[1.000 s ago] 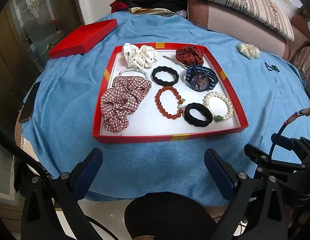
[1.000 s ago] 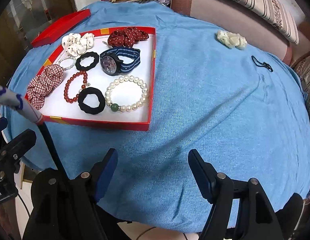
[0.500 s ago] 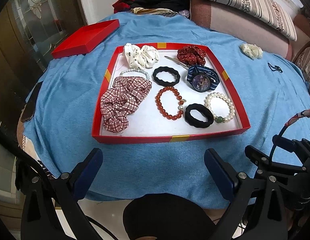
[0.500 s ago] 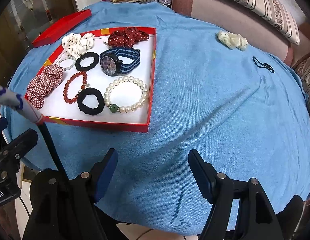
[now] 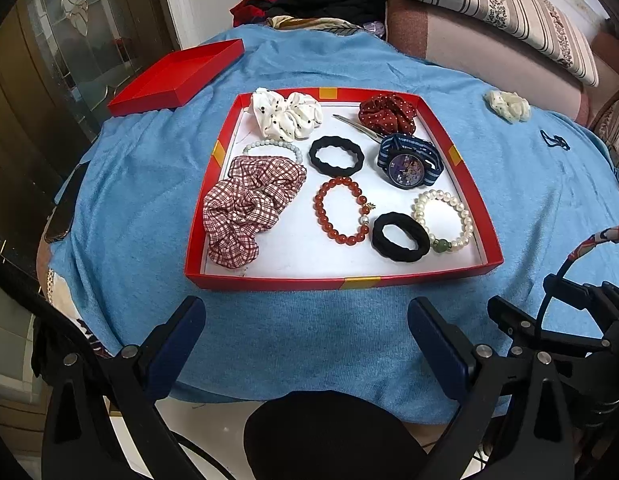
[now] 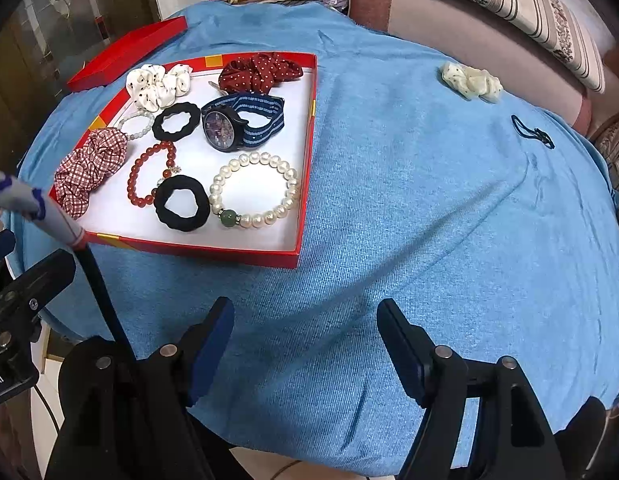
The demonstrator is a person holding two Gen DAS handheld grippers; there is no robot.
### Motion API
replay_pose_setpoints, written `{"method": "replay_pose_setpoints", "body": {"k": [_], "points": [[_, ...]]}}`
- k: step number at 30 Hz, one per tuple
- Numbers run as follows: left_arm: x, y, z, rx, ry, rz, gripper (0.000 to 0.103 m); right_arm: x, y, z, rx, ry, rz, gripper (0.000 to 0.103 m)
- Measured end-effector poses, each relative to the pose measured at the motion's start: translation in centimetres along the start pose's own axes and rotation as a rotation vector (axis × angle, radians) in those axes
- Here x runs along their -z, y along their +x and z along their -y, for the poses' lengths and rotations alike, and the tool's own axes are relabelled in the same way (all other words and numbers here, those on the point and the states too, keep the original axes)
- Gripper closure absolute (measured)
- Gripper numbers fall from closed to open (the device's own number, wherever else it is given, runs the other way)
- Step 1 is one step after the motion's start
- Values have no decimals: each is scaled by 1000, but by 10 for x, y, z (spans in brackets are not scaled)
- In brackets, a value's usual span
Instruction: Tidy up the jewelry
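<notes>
**Two stray pieces lie ahead and to the right of our right gripper**

We hold both grippers low at the near edge of the blue cloth [image 6: 429, 208], each with its jaws spread and nothing between them. The left gripper [image 5: 307, 344] faces the red tray [image 5: 341, 282] squarely, just ahead of it; the tray already carries scrunchies, bracelets, hair ties and a watch [image 5: 409, 160]. The right gripper [image 6: 305, 344] has that tray ahead and to its left, and bare cloth straight in front.

What the next move turns on, we judge, is the two things outside the tray. The cream scrunchie [image 6: 471, 80] sits far ahead and to the right of our right gripper, near the cloth's far edge by the sofa. The thin dark hair tie [image 6: 531, 132] lies a little nearer and further right, its long axis running from far-left to near-right. Both are well apart from the tray.

Our right gripper is clearly the nearer one; from the left gripper they lie across the whole tray. The flat tie will likely be harder to pinch than the puffy scrunchie.
</notes>
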State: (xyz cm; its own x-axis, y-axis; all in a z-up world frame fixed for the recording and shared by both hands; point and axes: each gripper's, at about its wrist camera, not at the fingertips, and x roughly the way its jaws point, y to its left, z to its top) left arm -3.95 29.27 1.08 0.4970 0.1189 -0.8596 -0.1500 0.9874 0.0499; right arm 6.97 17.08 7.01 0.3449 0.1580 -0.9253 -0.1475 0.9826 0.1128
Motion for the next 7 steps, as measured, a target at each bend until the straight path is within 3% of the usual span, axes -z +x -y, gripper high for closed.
{"method": "replay_pose_setpoints", "body": {"k": [7], "points": [[0, -2, 3, -39, -11, 2, 2, 0, 1, 1, -12, -9, -2, 22]]}}
